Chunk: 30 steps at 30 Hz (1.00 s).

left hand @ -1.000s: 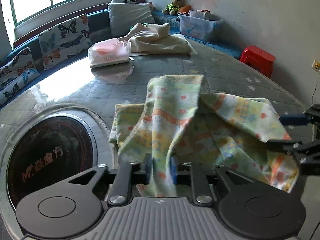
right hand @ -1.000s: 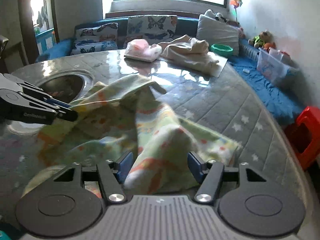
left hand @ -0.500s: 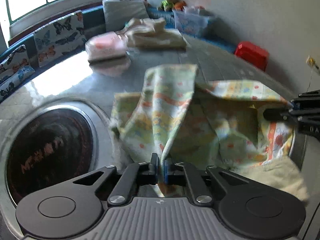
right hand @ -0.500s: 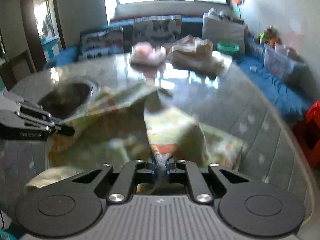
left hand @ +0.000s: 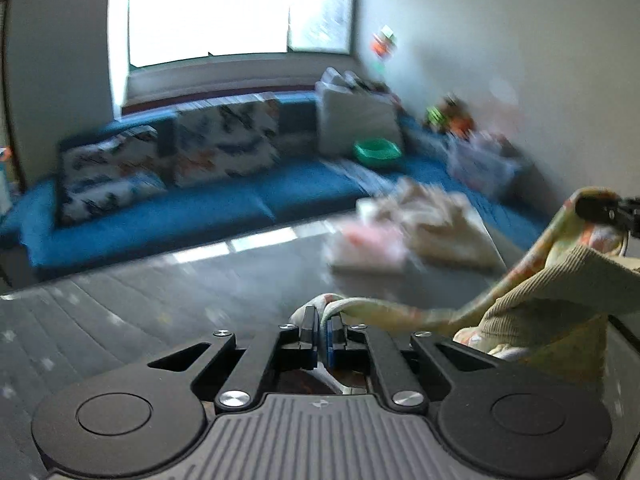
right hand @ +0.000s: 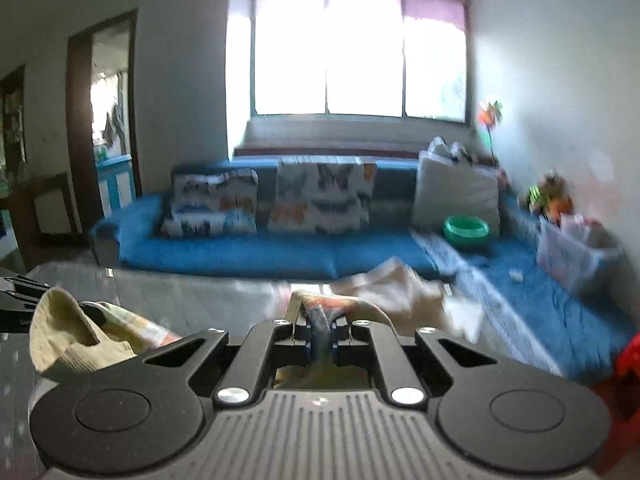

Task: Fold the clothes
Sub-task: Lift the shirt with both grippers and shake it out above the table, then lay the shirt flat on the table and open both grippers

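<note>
A pale green and yellow printed garment (left hand: 516, 264) with a ribbed beige cuff hangs stretched between both grippers, lifted off the grey quilted table (left hand: 120, 312). My left gripper (left hand: 323, 330) is shut on one bunched edge of it. In the left wrist view the right gripper (left hand: 592, 208) pinches the far end at the right edge. In the right wrist view my right gripper (right hand: 320, 330) is shut on a fold of the garment (right hand: 332, 304). The left gripper (right hand: 24, 304) shows at the left edge, partly behind the beige cuff (right hand: 72, 336).
Folded beige clothes (left hand: 436, 224) and a pink packet (left hand: 372, 244) lie at the table's far side. Behind runs a blue sofa (right hand: 280, 248) with butterfly cushions, a green bowl (right hand: 466, 228) and a clear box (right hand: 568, 256). A red stool (right hand: 628, 360) stands at the right.
Both grippers closed on the printed garment and lifted it off the table. Both cameras tilted up, so the sofa and window now fill the views.
</note>
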### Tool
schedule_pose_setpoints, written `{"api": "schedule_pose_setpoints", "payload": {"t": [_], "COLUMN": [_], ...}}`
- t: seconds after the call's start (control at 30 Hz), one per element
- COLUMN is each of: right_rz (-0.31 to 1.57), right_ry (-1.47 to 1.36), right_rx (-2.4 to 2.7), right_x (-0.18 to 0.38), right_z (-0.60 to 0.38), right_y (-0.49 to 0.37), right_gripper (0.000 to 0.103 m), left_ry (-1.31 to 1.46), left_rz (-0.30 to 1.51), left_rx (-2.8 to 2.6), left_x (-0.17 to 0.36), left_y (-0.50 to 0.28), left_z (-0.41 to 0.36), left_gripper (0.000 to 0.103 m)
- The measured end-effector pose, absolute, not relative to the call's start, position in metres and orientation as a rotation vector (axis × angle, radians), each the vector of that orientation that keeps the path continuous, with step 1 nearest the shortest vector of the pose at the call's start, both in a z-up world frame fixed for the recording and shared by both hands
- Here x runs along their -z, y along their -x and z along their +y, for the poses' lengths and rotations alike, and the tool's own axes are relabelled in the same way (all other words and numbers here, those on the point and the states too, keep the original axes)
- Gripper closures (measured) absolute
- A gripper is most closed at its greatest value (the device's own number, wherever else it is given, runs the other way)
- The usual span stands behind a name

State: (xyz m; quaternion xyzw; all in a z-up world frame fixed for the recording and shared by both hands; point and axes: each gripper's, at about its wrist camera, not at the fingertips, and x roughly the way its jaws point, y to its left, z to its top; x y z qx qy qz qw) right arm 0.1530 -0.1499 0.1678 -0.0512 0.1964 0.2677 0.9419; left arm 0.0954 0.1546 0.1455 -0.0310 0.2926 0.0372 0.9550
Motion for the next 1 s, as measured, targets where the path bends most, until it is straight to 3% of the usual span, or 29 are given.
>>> {"api": "schedule_pose_setpoints", "payload": {"t": [0.2, 0.37, 0.87, 0.97, 1.0], "right_rz": [0.291, 0.291, 0.672, 0.742, 0.76], "right_ry": [0.072, 0.085, 0.383, 0.422, 0.434], "right_rx": [-0.634, -0.715, -0.932, -0.951, -0.953], "right_x": [-0.2, -0.194, -0.069, -0.052, -0.047], "right_z": [-0.105, -0.088, -0.105, -0.112, -0.115], "right_y": [-0.165, -0.15, -0.026, -0.01, -0.007], "right_gripper": [0.096, 0.096, 0.095, 0.089, 0.083], "left_ry": [0.051, 0.014, 0.059, 0.084, 0.085], "left_rz": [0.469, 0.47, 0.816, 0.874, 0.883], "left_rx": [-0.19, -0.211, -0.061, -0.048, -0.048], "left_x": [-0.201, -0.207, -0.066, -0.043, -0.038], "left_y": [-0.072, -0.031, 0.099, 0.113, 0.117], "left_z": [0.197, 0.209, 0.161, 0.154, 0.152], "left_gripper": [0.098, 0.098, 0.098, 0.094, 0.093]}}
